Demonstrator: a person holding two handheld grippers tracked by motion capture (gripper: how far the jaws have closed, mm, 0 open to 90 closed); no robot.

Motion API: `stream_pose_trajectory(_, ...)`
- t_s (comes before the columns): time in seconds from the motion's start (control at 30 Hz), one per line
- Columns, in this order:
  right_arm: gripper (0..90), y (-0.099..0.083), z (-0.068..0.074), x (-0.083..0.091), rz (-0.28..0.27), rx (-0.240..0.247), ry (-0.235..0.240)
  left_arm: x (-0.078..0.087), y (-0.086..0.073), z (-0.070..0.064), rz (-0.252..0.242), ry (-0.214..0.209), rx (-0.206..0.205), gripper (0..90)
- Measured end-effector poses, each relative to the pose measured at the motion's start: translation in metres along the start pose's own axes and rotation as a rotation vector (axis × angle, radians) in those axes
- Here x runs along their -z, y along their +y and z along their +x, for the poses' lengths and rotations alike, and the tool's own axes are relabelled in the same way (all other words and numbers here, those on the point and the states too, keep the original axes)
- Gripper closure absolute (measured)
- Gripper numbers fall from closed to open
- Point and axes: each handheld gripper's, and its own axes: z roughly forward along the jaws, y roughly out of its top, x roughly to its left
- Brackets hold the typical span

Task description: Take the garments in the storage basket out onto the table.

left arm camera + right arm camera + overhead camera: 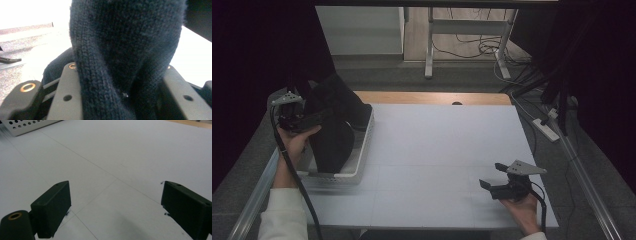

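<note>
A dark knitted garment (334,120) hangs partly lifted above a white perforated basket (362,155) at the table's left side. My left gripper (314,117) is shut on the garment, and in the left gripper view the navy knit (125,50) bulges up between the two jaws. My right gripper (492,175) rests low over the white table (437,145) near its front right corner, open with nothing between its fingers (53,205). The right gripper view looks along the bare table surface (120,157) toward the basket's corner (27,125).
A strip of wooden tabletop (432,97) shows along the far edge. Beyond stand a white table frame (429,45) and loose cables (477,47) on the floor. A power strip (546,129) lies off the right edge. Black curtains hang at both sides.
</note>
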Motion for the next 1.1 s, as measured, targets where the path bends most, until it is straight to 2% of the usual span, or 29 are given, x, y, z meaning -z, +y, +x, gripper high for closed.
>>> stream_pose_trajectory(0.23,8.7,0.000,0.000,0.000,-0.002,0.000,-0.002,0.006,0.002,-0.001,-0.027,-0.014,0.002,60.7)
stream_pose_trajectory(0.67,8.7,0.000,0.000,0.001,-0.007,-0.003,-0.010,0.022,0.010,-0.012,-0.119,-0.049,0.005,60.8)
stream_pose_trajectory(1.1,8.7,0.000,0.000,0.000,-0.004,-0.001,-0.008,0.029,0.013,-0.016,-0.167,-0.061,0.025,60.9)
